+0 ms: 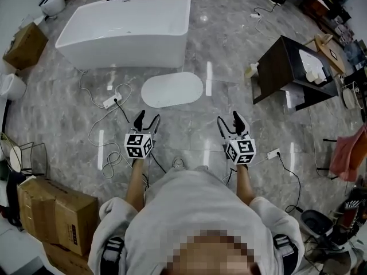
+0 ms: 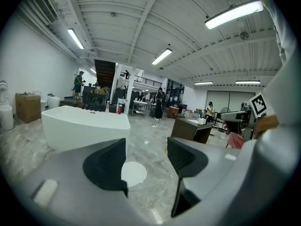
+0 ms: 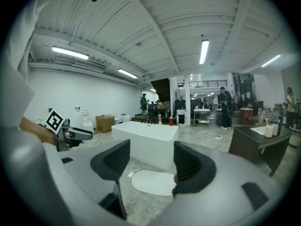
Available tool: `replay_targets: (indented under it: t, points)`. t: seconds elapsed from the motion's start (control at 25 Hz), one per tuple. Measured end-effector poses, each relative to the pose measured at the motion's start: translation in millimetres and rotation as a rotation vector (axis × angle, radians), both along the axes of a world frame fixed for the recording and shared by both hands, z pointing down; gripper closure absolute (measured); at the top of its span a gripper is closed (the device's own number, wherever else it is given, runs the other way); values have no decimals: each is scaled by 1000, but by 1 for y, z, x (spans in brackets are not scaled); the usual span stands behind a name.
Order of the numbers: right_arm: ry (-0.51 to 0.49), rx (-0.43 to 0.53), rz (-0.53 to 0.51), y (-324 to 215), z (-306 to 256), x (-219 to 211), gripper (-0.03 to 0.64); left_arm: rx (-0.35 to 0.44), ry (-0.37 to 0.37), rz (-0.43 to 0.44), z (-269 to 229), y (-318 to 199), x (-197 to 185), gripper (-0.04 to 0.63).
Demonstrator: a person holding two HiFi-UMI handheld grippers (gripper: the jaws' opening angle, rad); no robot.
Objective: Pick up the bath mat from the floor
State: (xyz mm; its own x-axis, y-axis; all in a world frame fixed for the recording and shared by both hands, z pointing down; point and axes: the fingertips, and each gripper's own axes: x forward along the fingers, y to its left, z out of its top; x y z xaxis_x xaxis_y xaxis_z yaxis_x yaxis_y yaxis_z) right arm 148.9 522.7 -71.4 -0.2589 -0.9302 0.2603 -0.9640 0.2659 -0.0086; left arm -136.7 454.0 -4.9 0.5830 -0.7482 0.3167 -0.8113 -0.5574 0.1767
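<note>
Approach step: left hand-held gripper [image 1: 146,119] & right hand-held gripper [image 1: 230,120] both open, empty, well short of mat [image 1: 172,89]; next prob needs reach down to its edge

Glossy grey marble floor [image 1: 229,44]. The white oval bath mat [image 1: 172,89] lies flat on it, just in front of the white bathtub [image 1: 126,30]. A power strip [image 1: 112,101] with looping cable sits near the mat, a dark cabinet [image 1: 284,67] stands off right, and cardboard boxes [image 1: 57,213] are bottom left.
</note>
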Motion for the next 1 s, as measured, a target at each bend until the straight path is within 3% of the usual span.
replay_targets:
  t: [0.6, 1.0]
  points:
    - [-17, -79, -21, -84, 42, 5, 348, -46, -32, -19, 23, -78, 4, 328]
    - [-56, -157, -59, -191, 82, 19, 348, -104, -72, -48, 48, -180, 21, 328]
